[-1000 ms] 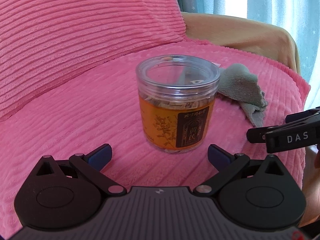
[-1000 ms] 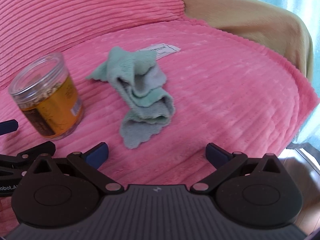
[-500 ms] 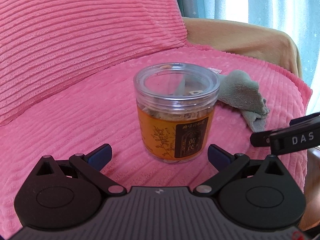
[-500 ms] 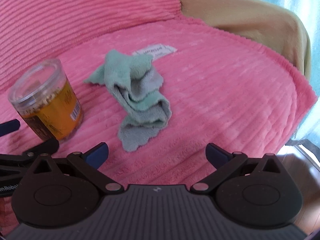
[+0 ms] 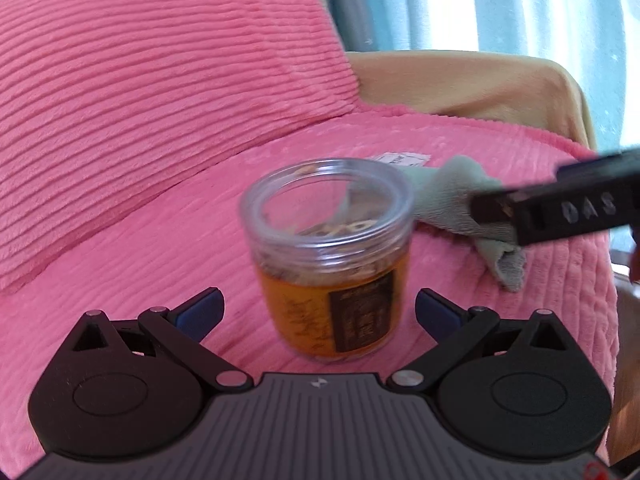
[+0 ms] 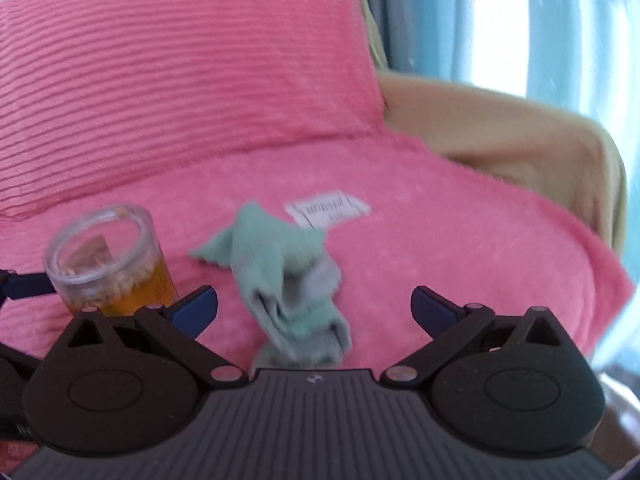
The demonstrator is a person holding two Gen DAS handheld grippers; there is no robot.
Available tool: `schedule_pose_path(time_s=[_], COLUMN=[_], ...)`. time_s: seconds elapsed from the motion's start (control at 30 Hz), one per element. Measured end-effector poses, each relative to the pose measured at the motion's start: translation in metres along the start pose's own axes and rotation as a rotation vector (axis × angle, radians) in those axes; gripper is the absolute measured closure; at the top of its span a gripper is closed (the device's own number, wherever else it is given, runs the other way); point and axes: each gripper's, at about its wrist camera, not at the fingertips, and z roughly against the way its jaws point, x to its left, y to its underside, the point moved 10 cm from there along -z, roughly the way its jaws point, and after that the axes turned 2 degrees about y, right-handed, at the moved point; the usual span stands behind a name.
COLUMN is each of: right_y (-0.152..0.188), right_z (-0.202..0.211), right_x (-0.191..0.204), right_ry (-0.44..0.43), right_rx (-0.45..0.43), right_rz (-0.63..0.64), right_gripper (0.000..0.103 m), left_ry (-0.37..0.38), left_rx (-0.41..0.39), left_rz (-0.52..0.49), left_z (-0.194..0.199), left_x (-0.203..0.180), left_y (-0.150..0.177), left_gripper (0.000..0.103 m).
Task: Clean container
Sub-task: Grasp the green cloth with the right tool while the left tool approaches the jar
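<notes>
Grippers lining up, one on the jar, one on the cloth.

Left gripper (image 5: pixel 316 312) hangs fingers wide apart, straddling the clear plastic jar with the orange label (image 5: pixel 330 256), upright on the pink ribbed cushion (image 5: pixel 140 248). Right gripper (image 6: pixel 314 306), fingers spread too, hovers over the crumpled grey-green cloth (image 6: pixel 292 280) just beside the jar. Best bet: squeeze the jar low on its wall, pinch a thick fold. Cushion edge drops away right; plenty of room left.

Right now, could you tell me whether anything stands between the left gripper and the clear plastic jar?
Nothing visible does. The left gripper is open with the clear plastic jar straight ahead between its fingers; only pink ribbed cushion lies around it.
</notes>
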Motion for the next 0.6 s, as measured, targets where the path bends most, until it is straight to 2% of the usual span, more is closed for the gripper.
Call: schedule_pose_path(time_s=[0.07,0.17,0.2,0.3,0.37,0.4,0.43,0.53,0.6], right_y=[-0.005,-0.007,-0.007,-0.002,0.0,0.001,0.002,0.001,-0.002], right_z=[-0.006,-0.018,-0.023,-0.034,-0.037,-0.039,-0.04,-0.037,-0.032], right_x=[0.002,0.004,0.005,0.006,0.008,0.01,0.011,0.014,0.015], right_ry=[-0.001,-0.013,-0.022,-0.045,-0.055,-0.064,-0.073,-0.074,-0.076], right_rx=[-0.008,0.011,0.028,0.055,0.057,0.064,0.072,0.065,0.05], right_rz=[0.025,0.048,0.051,0.057,0.07,0.074,0.076,0.089,0.091], right_gripper=[0.007,0.02,0.027,0.033,0.048,0.067,0.078,0.088,0.09], left_ry=[-0.001,-0.004,-0.001,0.011,0.018,0.021,0.024,0.035,0.043], left_rx=[-0.011,-0.017,-0.017,-0.018,-0.025,-0.028,-0.03,-0.034,-0.034], left_rz=[-0.018,-0.013,-0.005,0.014,0.016,0.017,0.018,0.019,0.015], left_z=[-0.003,-0.009,-0.011,-0.014,-0.015,-0.016,-0.016,-0.016,-0.015], left_x=[-0.002,0.001,0.002,0.004,0.003,0.003,0.003,0.001,0.0], left_y=[-0.003,-0.005,-0.005,-0.005,-0.006,-0.006,-0.007,-0.007,-0.008], left_gripper=[0.001,0.001,0.001,0.001,0.001,0.001,0.002,0.003,0.007])
